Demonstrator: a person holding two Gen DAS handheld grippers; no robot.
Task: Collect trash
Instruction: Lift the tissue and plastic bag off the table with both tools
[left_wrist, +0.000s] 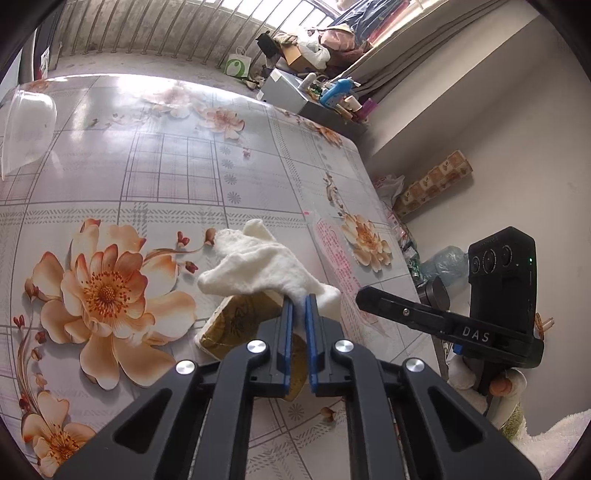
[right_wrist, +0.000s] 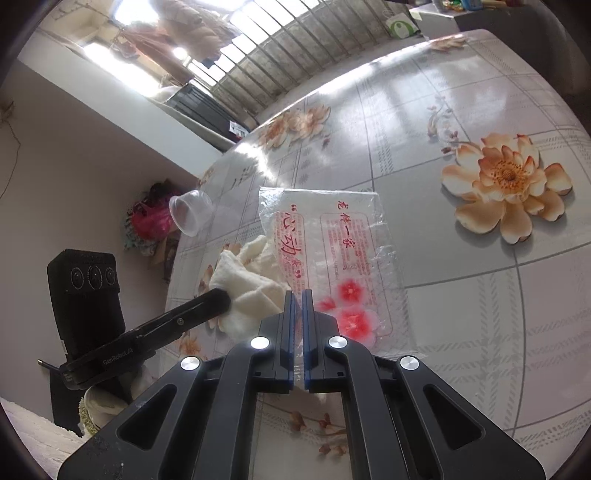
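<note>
Trash: the tissue, the bag and a paper cup lay on the flowered table. The landmark was the paper cup, lying on its side.
Tissue: it sat on top of the cup, crumpled and white.
Left gripper: its blue jaws were clenched on one corner of the tissue, just past the cup.
Right gripper: it was squeezed tight on the near edge of the clear bag, which lay flat to the right of the cup.
Clear cup: it lay on its side past the tissue, at the table edge, far from the paper cup.
Risk 1: the left hold was only a small pinch, so the soft tissue could tear or slip out when lifted.
Risk 2: the tissue draped on the cup, so a pull could roll the cup away.
Risk 3: the bag was thin and slippery, so it could slide out of the right jaws.
Risk 4: the two grippers were close, so they could bump.
</note>
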